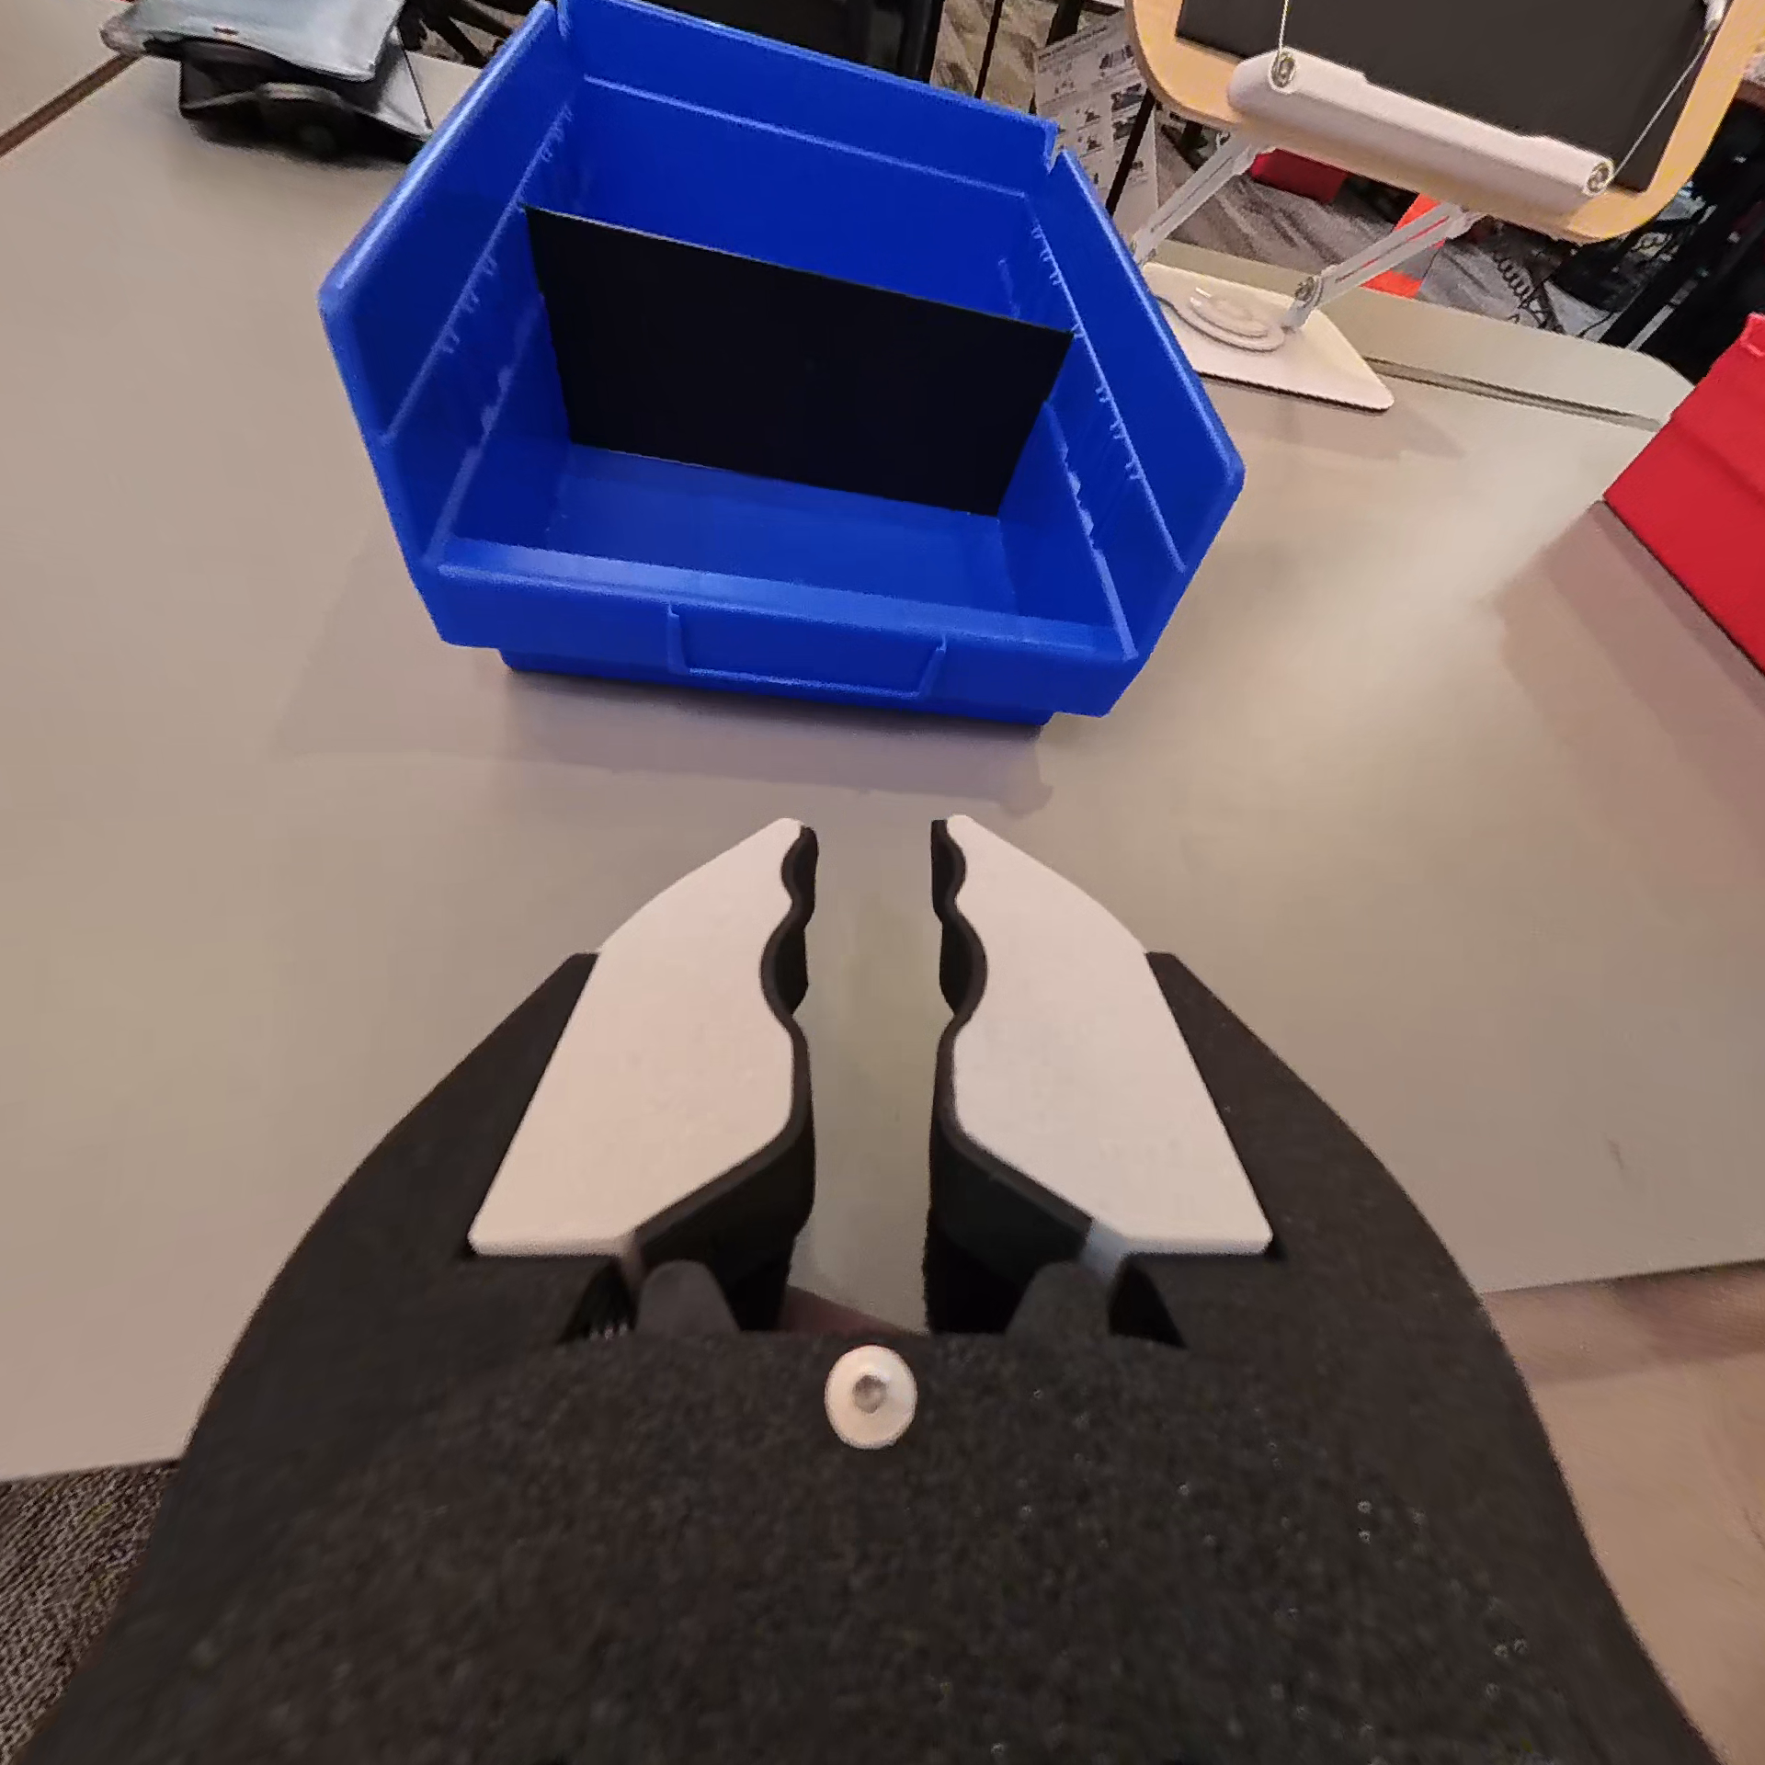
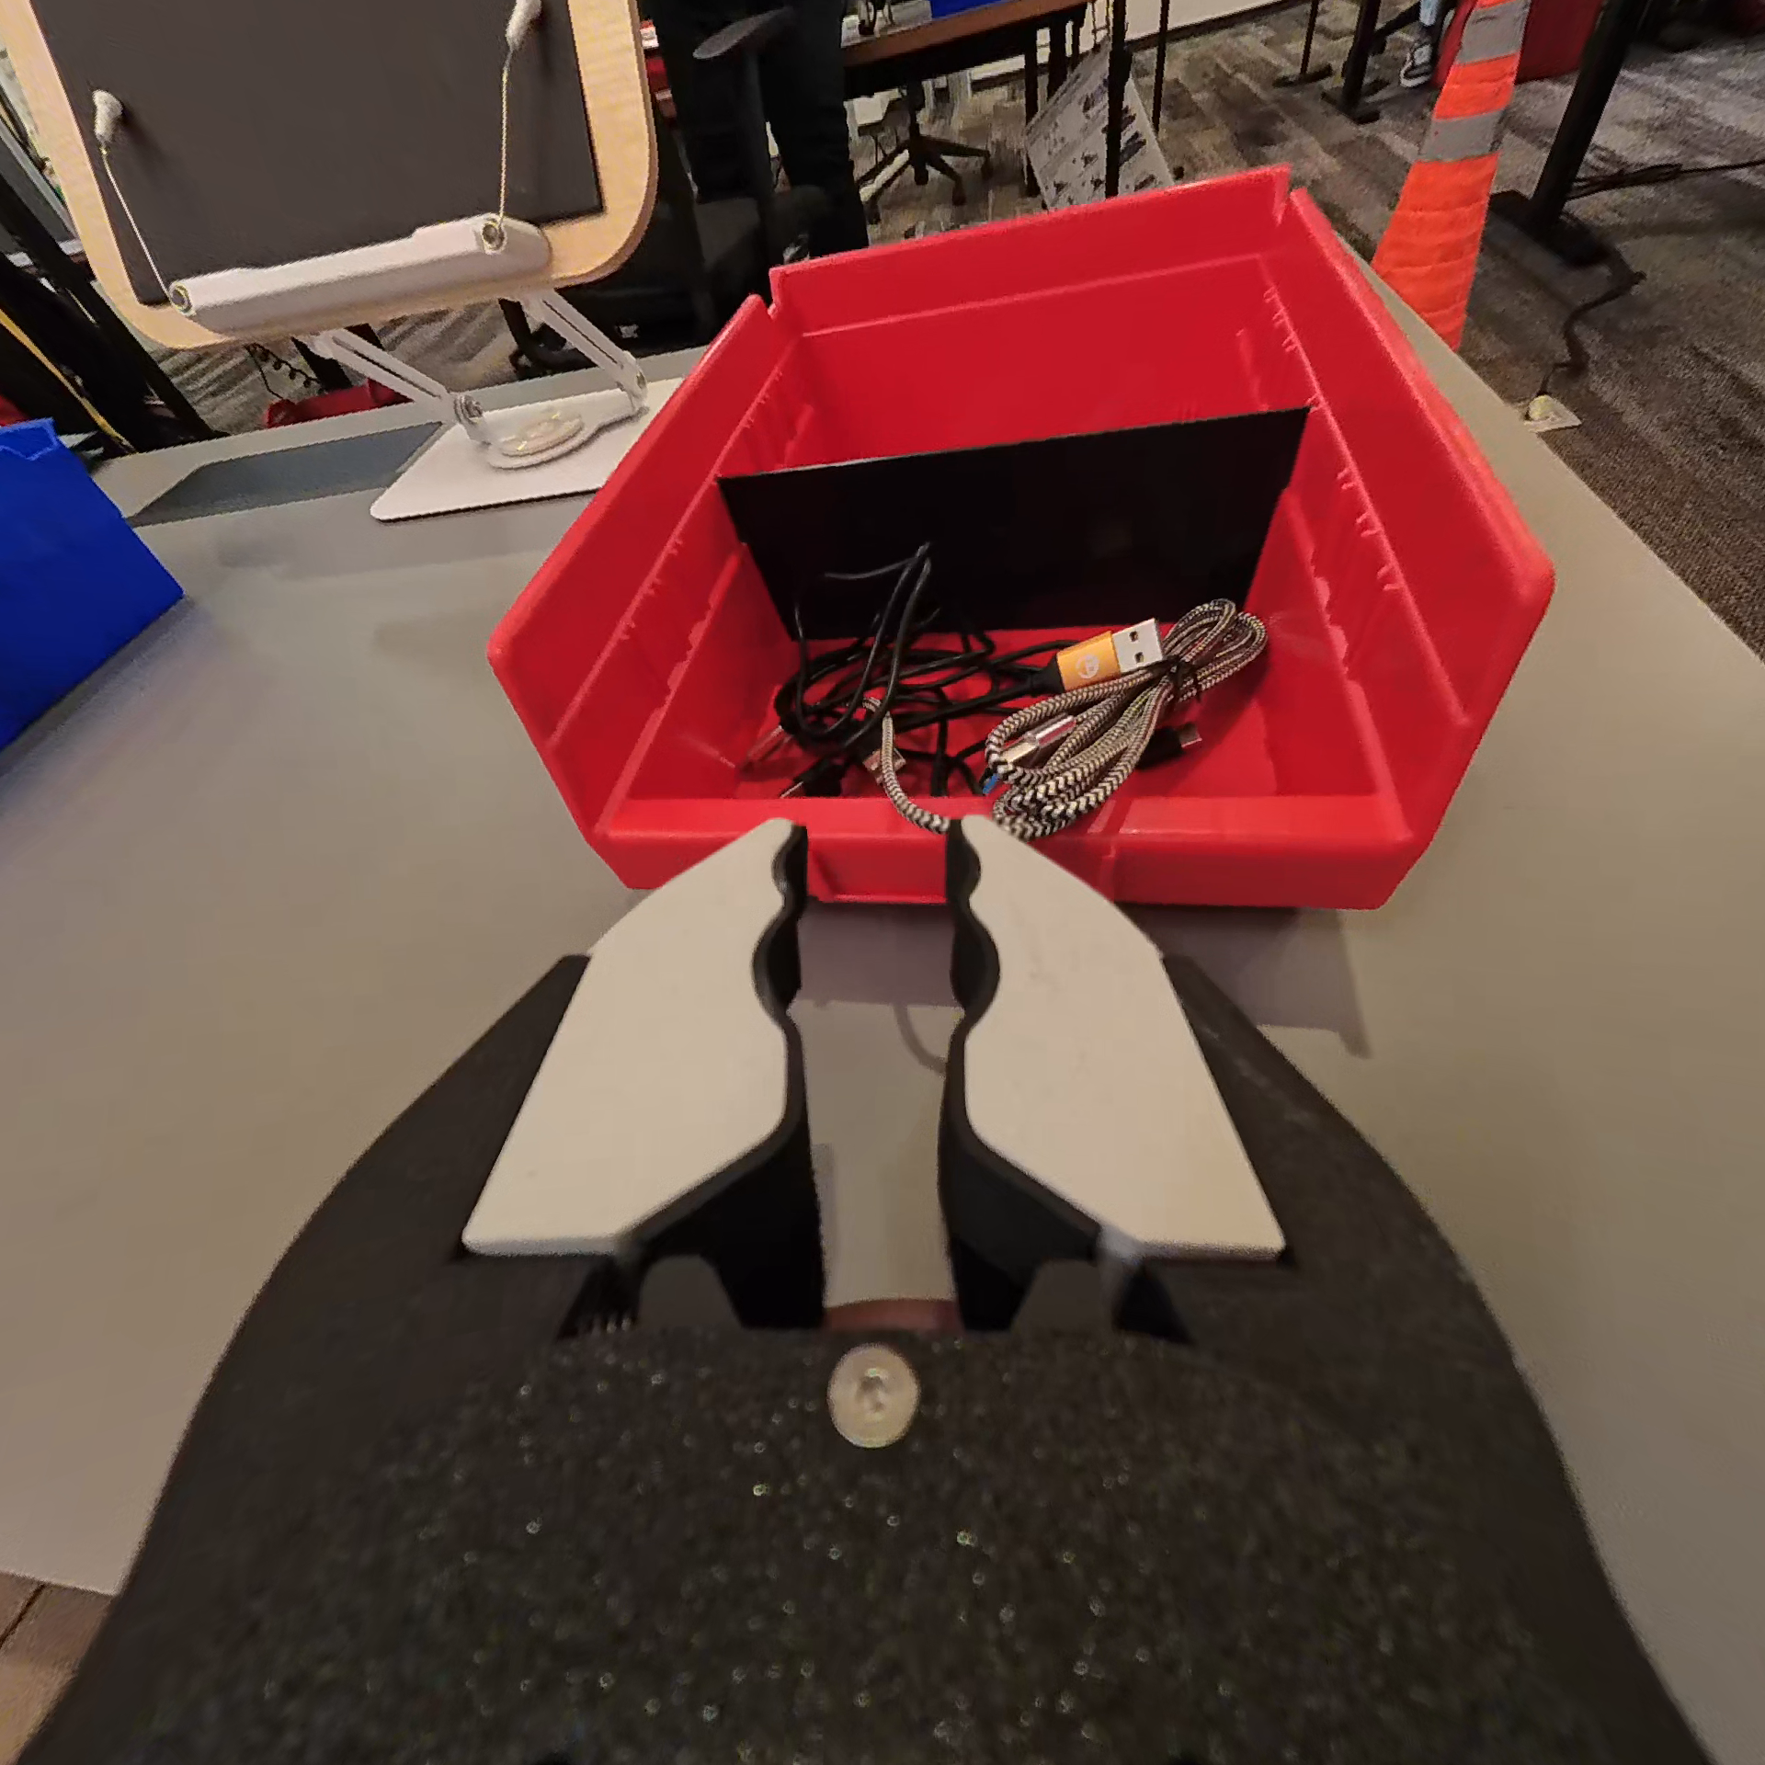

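In the left wrist view my left gripper (image 1: pixel 874 840) is open and empty, above the grey table a short way in front of a blue bin (image 1: pixel 764 611) with a black divider (image 1: pixel 793 372); the bin's front compartment holds nothing. In the right wrist view my right gripper (image 2: pixel 877 845) is open and empty, its fingertips level with the front rim of a red bin (image 2: pixel 1242 860). That bin has a black divider (image 2: pixel 1031 516) and holds a tangle of cables: thin black ones (image 2: pixel 860 669) and braided black-and-white ones (image 2: pixel 1127 726), one with an orange USB plug (image 2: pixel 1113 659).
A white tablet stand with a wood-framed screen (image 1: pixel 1414 143) stands behind the bins and also shows in the right wrist view (image 2: pixel 363 267). The red bin's corner (image 1: pixel 1710 497) and the blue bin's corner (image 2: pixel 67 573) show at the frame edges. An orange cone (image 2: pixel 1452 172) stands on the floor beyond the table.
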### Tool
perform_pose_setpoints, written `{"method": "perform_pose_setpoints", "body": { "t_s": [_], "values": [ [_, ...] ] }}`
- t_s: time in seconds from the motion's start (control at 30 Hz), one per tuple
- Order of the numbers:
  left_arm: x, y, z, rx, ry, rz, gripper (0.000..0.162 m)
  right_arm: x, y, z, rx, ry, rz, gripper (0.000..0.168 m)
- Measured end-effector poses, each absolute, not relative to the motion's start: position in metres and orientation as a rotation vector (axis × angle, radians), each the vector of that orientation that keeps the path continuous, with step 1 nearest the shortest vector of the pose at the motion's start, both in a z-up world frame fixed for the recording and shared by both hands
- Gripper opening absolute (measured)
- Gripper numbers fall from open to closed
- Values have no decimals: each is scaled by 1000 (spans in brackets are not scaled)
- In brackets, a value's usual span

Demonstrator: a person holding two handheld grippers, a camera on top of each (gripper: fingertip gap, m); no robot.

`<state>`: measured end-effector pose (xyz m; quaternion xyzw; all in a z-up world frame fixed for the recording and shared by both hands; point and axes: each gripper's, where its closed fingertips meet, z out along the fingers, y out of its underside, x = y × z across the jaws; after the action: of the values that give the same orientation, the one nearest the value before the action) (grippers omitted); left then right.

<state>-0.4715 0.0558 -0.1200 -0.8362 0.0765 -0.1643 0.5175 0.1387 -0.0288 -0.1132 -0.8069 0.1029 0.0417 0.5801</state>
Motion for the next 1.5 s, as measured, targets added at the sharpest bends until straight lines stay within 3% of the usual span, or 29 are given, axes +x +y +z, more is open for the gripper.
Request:
{"method": "perform_pose_setpoints", "body": {
  "t_s": [0.4,0.6,0.77,0.97,1.03,1.13,1.17,1.23,1.3,1.37,1.5],
  "values": [
    [-453,65,-126,-2034,234,-416,22,143,-38,-120,-1910,243,66,26],
    [-447,66,-127,-2036,265,-410,22,38,-15,-134,-2052,-100,161,57],
    [-426,60,-123,-2005,320,-482,23,42,34,-108,-1955,2,-118,61],
    [-385,60,-117,-1944,477,-488,23,39,75,-127,-2078,39,-160,67],
    [-359,59,-115,-1927,525,-523,23,22,74,-124,-2076,-5,-43,69],
    [-295,54,-110,-1905,615,-655,24,4,58,-117,-2035,-60,104,35],
    [-268,50,-108,-1900,664,-709,26,7,52,-111,-2014,-39,112,42],
    [-210,43,-104,-1878,776,-789,33,22,37,-97,-1979,-6,75,73],
    [-153,38,-99,-1849,878,-831,41,50,17,-77,-1901,43,-66,63],
    [-99,37,-93,-1821,945,-863,44,75,-8,-58,-1793,96,-164,63],
    [-16,41,-100,-1875,1008,-844,53,146,-46,-69,-1739,286,-313,51]
  ]
}}
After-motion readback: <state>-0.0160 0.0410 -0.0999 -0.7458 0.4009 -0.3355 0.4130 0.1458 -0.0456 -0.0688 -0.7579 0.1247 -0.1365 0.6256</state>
